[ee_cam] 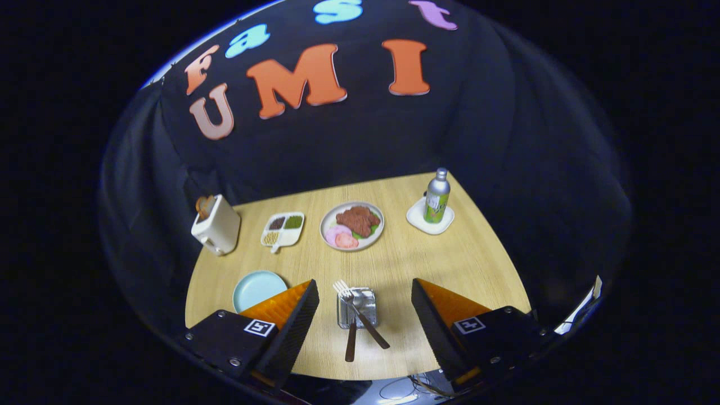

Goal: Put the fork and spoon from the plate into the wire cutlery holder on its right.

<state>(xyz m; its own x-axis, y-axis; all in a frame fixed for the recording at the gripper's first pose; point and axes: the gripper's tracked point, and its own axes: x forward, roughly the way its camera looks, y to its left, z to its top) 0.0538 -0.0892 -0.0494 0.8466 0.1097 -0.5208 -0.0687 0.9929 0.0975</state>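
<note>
With the jaws spread wide around it, wire cutlery holder, fork and spoon inside, dark handles crossed.

Dim booth, lit tabletop, fisheye-warped edges.

Along the table's far side stand a toaster, sectioned dish, food plate and bottle on its coaster.
</note>
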